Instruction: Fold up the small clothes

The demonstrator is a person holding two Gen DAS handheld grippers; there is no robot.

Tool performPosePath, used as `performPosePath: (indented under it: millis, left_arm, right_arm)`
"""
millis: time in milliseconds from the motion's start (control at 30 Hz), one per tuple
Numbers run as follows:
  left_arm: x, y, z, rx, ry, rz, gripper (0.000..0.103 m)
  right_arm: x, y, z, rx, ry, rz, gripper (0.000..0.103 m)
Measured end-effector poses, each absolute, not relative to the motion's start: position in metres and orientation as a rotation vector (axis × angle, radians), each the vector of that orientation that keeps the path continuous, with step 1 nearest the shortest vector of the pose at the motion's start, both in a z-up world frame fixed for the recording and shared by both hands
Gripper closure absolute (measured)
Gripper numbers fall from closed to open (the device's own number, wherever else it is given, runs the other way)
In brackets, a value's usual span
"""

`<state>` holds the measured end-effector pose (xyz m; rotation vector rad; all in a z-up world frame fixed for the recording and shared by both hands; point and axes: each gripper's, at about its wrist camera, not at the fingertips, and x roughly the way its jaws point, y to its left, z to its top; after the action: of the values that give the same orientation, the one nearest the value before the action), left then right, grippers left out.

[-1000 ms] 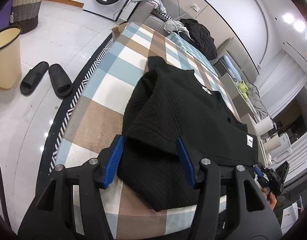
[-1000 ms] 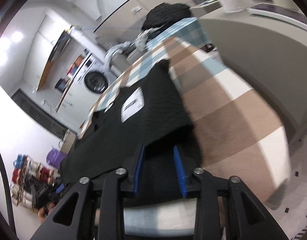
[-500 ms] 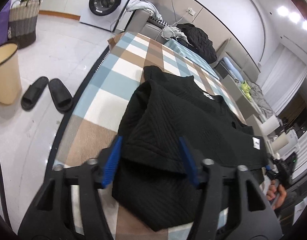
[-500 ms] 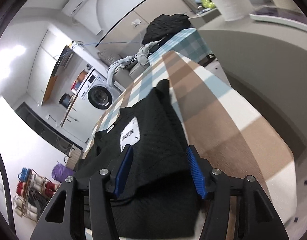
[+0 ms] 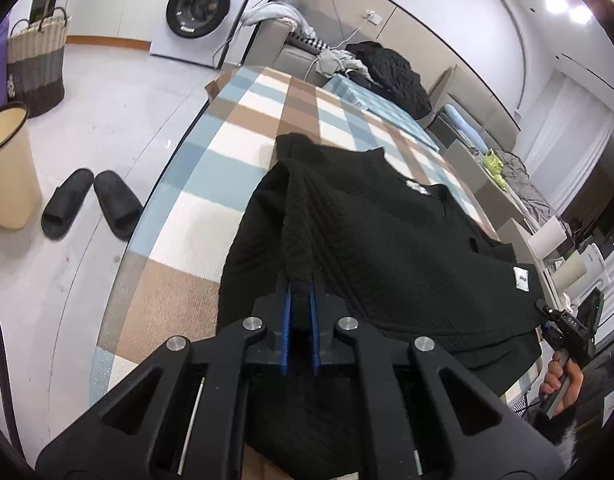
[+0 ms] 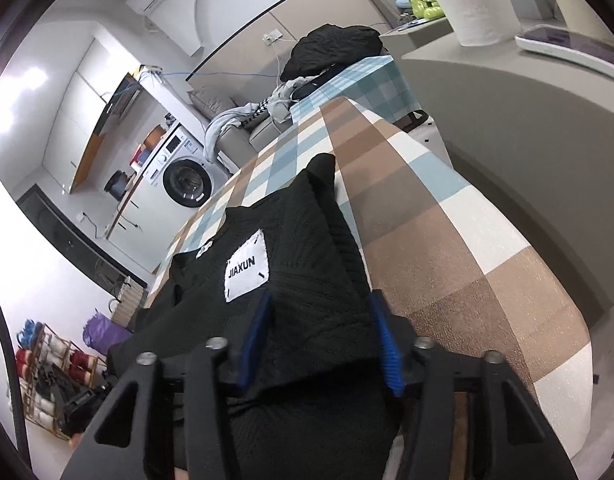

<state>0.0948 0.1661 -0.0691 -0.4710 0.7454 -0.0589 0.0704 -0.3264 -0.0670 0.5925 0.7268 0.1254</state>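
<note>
A small black ribbed top (image 5: pixel 387 240) lies on a checked blue, brown and white cloth (image 5: pixel 211 172), partly folded, with a white "JIAXUN" label (image 6: pixel 247 272). My left gripper (image 5: pixel 301 292) is shut on a pinched fold of the top's near edge. My right gripper (image 6: pixel 321 320) is open, its blue pads on either side of the top's folded edge (image 6: pixel 307 320) just below the label. The right gripper (image 5: pixel 563 328) also shows in the left wrist view, at the top's far right corner.
Black slippers (image 5: pixel 91 204), a beige bin (image 5: pixel 7 164) and a woven basket (image 5: pixel 35 64) stand on the floor left of the cloth. A washing machine (image 5: pixel 203 8) and a sofa with a dark clothes pile (image 5: pixel 391 68) lie beyond. A paper roll (image 6: pixel 467 0) stands on a counter at right.
My left gripper has closed on a fold of the top, which is now drawn up into a ridge. My right gripper has opened wider and moved forward over the top's edge.
</note>
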Motion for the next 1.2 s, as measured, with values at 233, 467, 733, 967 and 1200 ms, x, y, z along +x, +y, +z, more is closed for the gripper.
performPosePath:
  millis: [233,467,733,967,1200]
  left_arm:
    - [0.097,0.168,-0.045,-0.479,0.680,-0.078,0.099]
    - [0.116,0.172,-0.020,-0.486,0.630,-0.101,0.099]
    - [0.178,0.193,0.003,-0.518,0.604,-0.092,0.099]
    - [0.253,0.207,-0.007,-0.538,0.665,-0.065,0.098]
    - [0.272,0.213,-0.029,-0.503,0.751,0.001,0.065]
  right_arm:
    - [0.067,-0.322,-0.041,0.568,0.664,0.180,0.095]
    - [0.086,-0.327,-0.021,0.699,0.606,0.207,0.096]
    - [0.154,-0.337,-0.008,0.824,0.576,0.149,0.096]
    - [0.240,-0.335,-0.015,0.872,0.642,0.011,0.093]
    - [0.251,-0.339,-0.031,0.827,0.712,-0.063,0.065]
